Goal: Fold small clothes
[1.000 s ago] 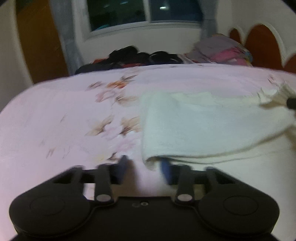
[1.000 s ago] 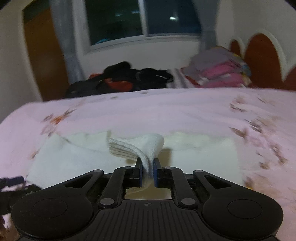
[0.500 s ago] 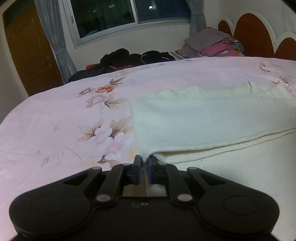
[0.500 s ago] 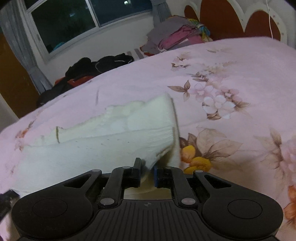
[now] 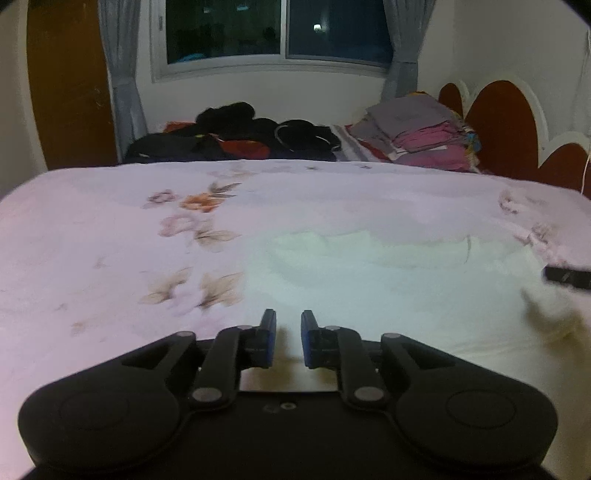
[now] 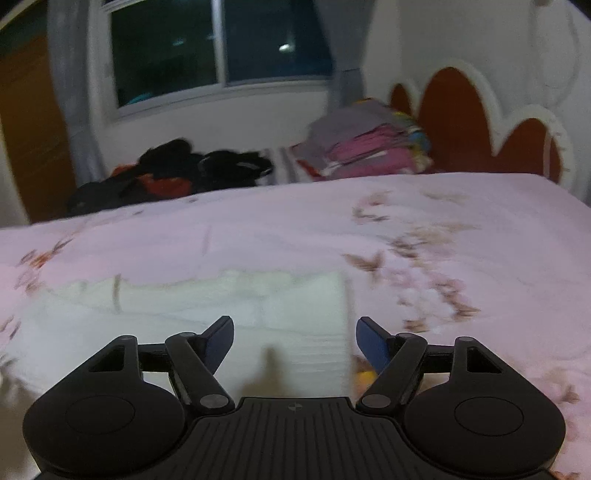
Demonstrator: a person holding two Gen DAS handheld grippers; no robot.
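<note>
Nearest the viewer, the left gripper (image 5: 288, 341) hangs low over a cream cloth (image 5: 388, 288), its blue-padded jaws parted by a narrow gap with nothing between them. The right gripper (image 6: 294, 341) has its jaws spread wide, also empty, above the cloth's (image 6: 221, 317) right end, where layered edges suggest a fold already laid. The cloth lies flat on a pink floral bedspread (image 5: 110, 236), nearer the foot than the headboard (both views are blurred, so finer creases cannot be made out). Further back sit a dark heap of clothes (image 5: 236, 136), a folded pink and grey stack (image 5: 421, 136), a red scalloped headboard (image 5: 498, 129) and a dark window (image 5: 277, 29). The likely risk: with neither gripper pinning it, the soft top layer could slide or spring open if a finger snags an edge on the way in.
</note>
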